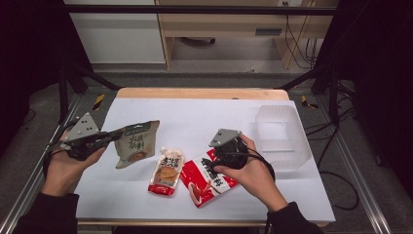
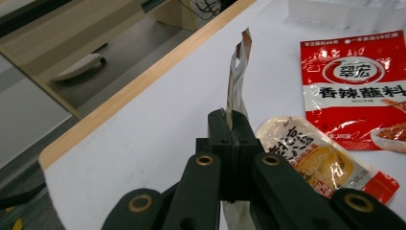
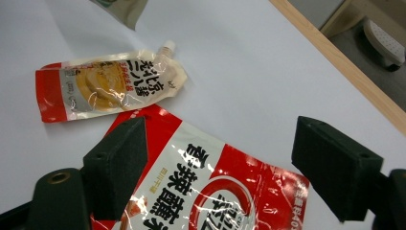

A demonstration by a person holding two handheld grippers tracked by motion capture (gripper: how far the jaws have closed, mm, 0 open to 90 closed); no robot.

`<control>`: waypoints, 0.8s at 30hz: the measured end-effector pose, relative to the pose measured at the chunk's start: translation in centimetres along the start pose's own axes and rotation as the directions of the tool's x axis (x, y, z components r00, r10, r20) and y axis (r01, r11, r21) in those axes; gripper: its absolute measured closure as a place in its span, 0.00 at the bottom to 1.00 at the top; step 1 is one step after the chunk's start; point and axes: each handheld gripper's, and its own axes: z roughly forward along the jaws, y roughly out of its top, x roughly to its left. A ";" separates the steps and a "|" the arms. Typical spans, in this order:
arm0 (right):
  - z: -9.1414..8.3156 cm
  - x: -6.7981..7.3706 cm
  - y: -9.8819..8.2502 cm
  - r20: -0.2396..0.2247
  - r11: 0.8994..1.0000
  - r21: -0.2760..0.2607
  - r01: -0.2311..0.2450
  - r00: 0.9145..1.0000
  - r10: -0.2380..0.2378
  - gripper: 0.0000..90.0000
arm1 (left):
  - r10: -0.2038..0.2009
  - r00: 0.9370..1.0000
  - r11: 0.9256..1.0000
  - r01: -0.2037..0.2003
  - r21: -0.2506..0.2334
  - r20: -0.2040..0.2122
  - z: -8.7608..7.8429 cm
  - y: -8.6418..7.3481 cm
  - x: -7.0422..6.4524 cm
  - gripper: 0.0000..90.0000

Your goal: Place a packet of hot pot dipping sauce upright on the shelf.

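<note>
Left gripper [image 1: 118, 134]: at the left of the table, jaws closed on the edge of a beige pouch [image 1: 136, 144]; in the left gripper view the jaws were pinched tight on the pouch's thin edge [image 2: 238, 76], which stood upright between them
Beige pouch: held up over the left part of the white table [image 1: 195, 117], just left of the spouted sauce pouch
Right gripper [image 1: 225, 155]: held over the red seasoning packet [image 1: 207, 183] at the near middle of the table, jaws apart, nothing between the pads [image 3: 117, 163]; the packet [image 3: 206, 187] lay flat beneath them
Spouted sauce pouch [image 1: 167, 171]: flat on the table between the beige pouch and the red packet, touching the red packet's left edge; spout towards the far side [image 3: 110, 86]
Clear plastic container [image 1: 280, 134]: at the far right of the table, just beyond the right hand [image 1: 253, 173]
</note>
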 end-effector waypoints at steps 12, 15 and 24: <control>-0.9 -1.8 4.3 -0.095 0.982 0.099 0.161 0.984 -0.152 0.17 | 0.075 0.995 0.997 -0.075 -0.001 0.069 2.5 3.5 -0.6 1.00; -1.2 -2.2 4.9 -0.098 0.976 0.109 0.189 0.979 -0.178 0.19 | 0.074 0.995 0.997 -0.074 0.000 0.069 2.7 3.9 -0.8 1.00; -2.0 -2.7 5.8 -0.122 0.964 0.131 0.230 0.969 -0.214 0.20 | 0.107 0.992 0.994 -0.107 -0.017 0.066 2.3 5.8 -2.6 1.00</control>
